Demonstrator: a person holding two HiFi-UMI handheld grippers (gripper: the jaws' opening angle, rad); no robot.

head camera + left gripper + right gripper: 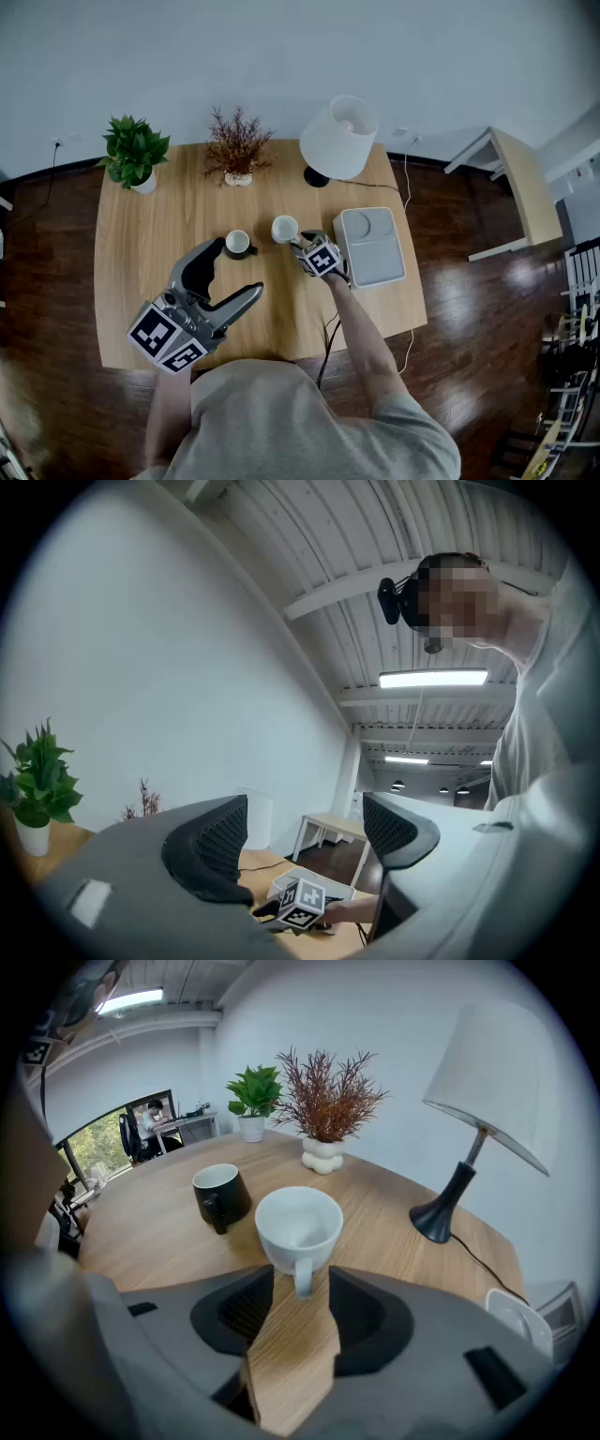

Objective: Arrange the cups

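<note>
A white cup (pixel 284 228) (pixel 298 1225) stands upright near the middle of the wooden table (pixel 150 262). A black cup (pixel 238 243) (pixel 221 1192) stands close to its left. My right gripper (pixel 301 245) (pixel 300 1290) points down at the white cup and is open. The cup's handle (pixel 302 1277) lies between the tips of the jaws, and the pads stand clear of it. My left gripper (pixel 237 269) (pixel 305 832) is raised over the table's front left, open with nothing between its fingers. Its view shows the right gripper's marker cube (pixel 300 904).
A white tray (pixel 370 246) lies just right of the right gripper. A white-shaded lamp (pixel 337 139) (pixel 487 1082), a dried plant in a white vase (pixel 236 145) (pixel 325 1110) and a green potted plant (pixel 134 150) (pixel 253 1101) stand along the far edge. A cable (pixel 326 337) hangs off the front edge.
</note>
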